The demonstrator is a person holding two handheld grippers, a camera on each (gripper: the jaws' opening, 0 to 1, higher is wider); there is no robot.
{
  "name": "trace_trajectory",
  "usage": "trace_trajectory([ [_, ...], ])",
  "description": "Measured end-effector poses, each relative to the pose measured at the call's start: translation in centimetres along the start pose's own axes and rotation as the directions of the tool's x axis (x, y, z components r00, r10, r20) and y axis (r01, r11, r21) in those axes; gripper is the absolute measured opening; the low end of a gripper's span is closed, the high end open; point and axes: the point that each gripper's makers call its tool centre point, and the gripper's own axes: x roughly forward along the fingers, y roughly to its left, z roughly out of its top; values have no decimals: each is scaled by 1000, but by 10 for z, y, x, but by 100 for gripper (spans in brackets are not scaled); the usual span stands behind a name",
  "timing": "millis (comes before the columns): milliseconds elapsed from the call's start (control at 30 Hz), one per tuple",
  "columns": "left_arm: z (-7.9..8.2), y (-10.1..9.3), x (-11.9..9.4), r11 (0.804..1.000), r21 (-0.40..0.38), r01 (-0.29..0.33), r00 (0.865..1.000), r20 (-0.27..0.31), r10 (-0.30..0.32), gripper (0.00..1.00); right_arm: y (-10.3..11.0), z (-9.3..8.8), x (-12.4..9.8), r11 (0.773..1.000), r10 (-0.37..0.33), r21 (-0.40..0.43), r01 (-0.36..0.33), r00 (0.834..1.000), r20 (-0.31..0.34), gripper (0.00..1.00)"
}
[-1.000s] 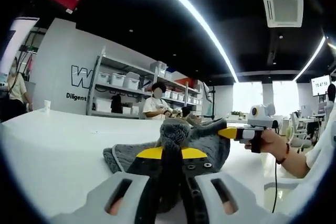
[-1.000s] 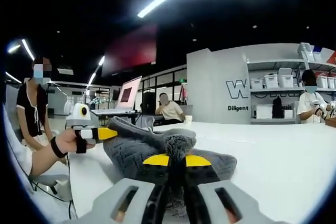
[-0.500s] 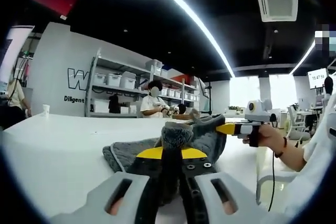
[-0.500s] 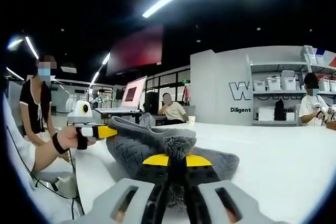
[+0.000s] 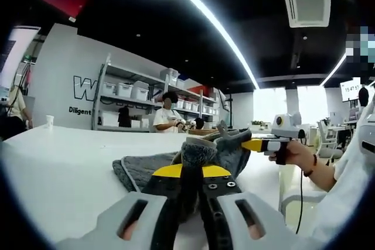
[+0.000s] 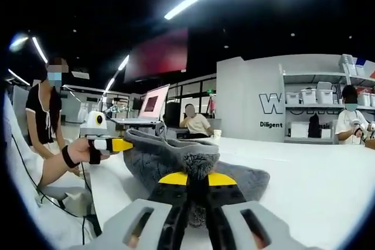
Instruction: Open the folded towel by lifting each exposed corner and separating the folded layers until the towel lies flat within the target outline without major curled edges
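Left gripper view: left gripper [image 5: 190, 171] had its jaws closed tight on a bunched fold of the grey towel [image 5: 146, 168], pinched between the yellow-tipped fingers. The towel lay partly on the white desk [image 5: 64, 168], its near part raised off the surface. Right gripper [image 5: 253, 144] came in from the right, held in a hand [image 5: 291, 154], its yellow tip clamped on another raised towel corner. Shelves [image 5: 126, 100] with bins stood beyond the far desk edge.

Right gripper view: right gripper [image 6: 190, 182] had its jaws shut on a gathered towel [image 6: 170, 159] edge. Left gripper [image 6: 114, 144], held by a hand [image 6: 73, 155], gripped the towel's far-left corner, lifted above the desk [image 6: 310, 174].
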Motion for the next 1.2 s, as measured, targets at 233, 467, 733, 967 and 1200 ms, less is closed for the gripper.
trace_trajectory([
  [233,-2,-5,-5,1000,16,5,1000,-9,-5,7,-3,-1,-5,1000,13,0,-13,1000,-1,3],
  [467,-6,-12,-12,1000,26,13,1000,-21,-13,8,-4,-3,-8,1000,22,-6,-22,1000,-6,3],
  [733,-10,-19,-18,999,34,26,999,-34,-24,8,0,-5,-14,999,39,-33,-40,999,-33,4],
  [967,-11,-22,-20,999,37,35,999,-42,-33,9,4,-6,-20,998,63,-21,-64,997,-42,6],
  [1200,-13,-26,-25,998,34,44,998,-56,-42,10,10,-5,-25,996,74,-43,-76,995,-60,7],
])
